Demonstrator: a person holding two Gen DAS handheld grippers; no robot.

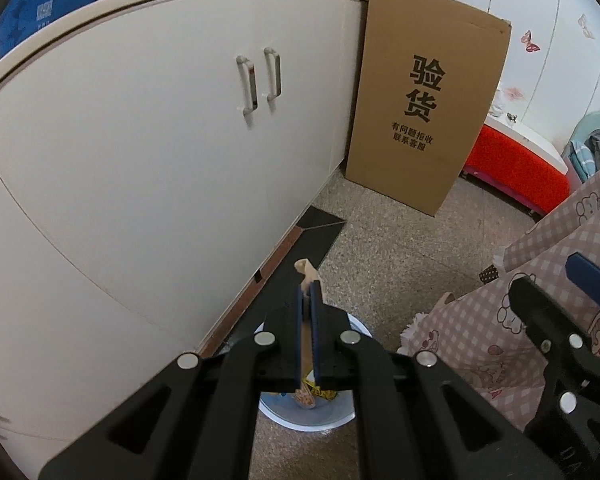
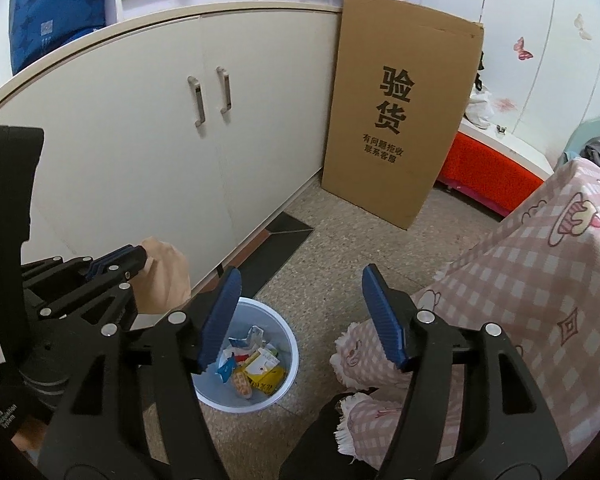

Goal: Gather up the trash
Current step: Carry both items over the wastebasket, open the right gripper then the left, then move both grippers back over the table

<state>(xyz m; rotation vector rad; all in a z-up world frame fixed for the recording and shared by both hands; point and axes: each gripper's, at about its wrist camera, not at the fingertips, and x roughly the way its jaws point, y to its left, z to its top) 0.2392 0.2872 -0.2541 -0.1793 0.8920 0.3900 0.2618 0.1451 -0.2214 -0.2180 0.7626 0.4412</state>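
Note:
My left gripper (image 1: pixel 309 294) is shut on a tan crumpled paper wrapper (image 1: pixel 307 273) and holds it above the white trash bin (image 1: pixel 342 420). From the right wrist view the same wrapper (image 2: pixel 168 276) hangs from the left gripper (image 2: pixel 138 258) up and to the left of the bin (image 2: pixel 290 344). The bin holds several wrappers (image 2: pixel 254 366). My right gripper (image 2: pixel 300 320) is open and empty above the bin's right side. It also shows in the left wrist view (image 1: pixel 572 280) at the right edge.
White cabinet doors (image 1: pixel 160 160) stand close on the left. A tall cardboard box (image 1: pixel 428 104) leans at the cabinet's end. A pink checked cloth (image 2: pixel 540 280) hangs on the right. A red bench (image 1: pixel 516 168) stands behind. The floor is speckled stone (image 2: pixel 360 240).

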